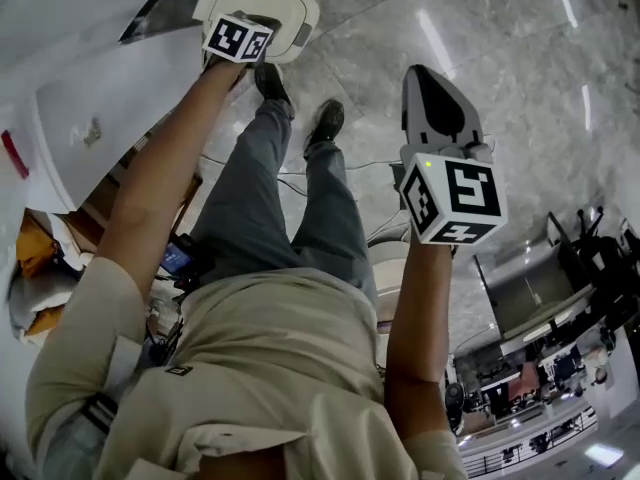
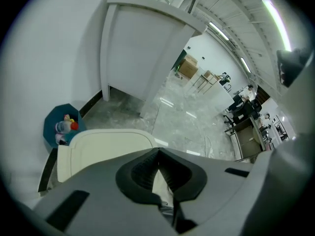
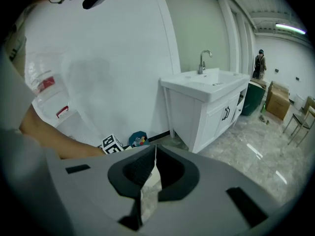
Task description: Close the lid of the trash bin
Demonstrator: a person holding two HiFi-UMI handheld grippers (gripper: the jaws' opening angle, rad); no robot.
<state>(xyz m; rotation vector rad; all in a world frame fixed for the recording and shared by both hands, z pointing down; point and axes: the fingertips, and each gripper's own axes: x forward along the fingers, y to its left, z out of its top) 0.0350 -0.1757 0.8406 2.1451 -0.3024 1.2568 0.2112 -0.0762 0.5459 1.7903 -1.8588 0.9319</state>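
The trash bin's cream lid (image 1: 268, 3) lies flat over the bin at the top of the head view and fills the lower left of the left gripper view as the lid (image 2: 98, 149). My left gripper (image 2: 158, 151) is shut and empty, its tips just over the lid's near edge; I cannot tell whether they touch it. Its marker cube (image 1: 240, 39) hides the jaws from above. My right gripper (image 1: 418, 72) hangs shut and empty to the right, off the bin, above the floor. In its own view the right gripper (image 3: 155, 146) faces the bin area, with the left cube (image 3: 112, 144) behind its jaws.
A blue container (image 2: 61, 127) holding bottles stands by the wall beside the bin. A white cabinet (image 2: 142, 48) with a sink (image 3: 206, 82) stands just beyond. The person's legs and shoes (image 1: 325, 123) are on the marble floor. Desks and chairs (image 1: 560, 298) stand far right.
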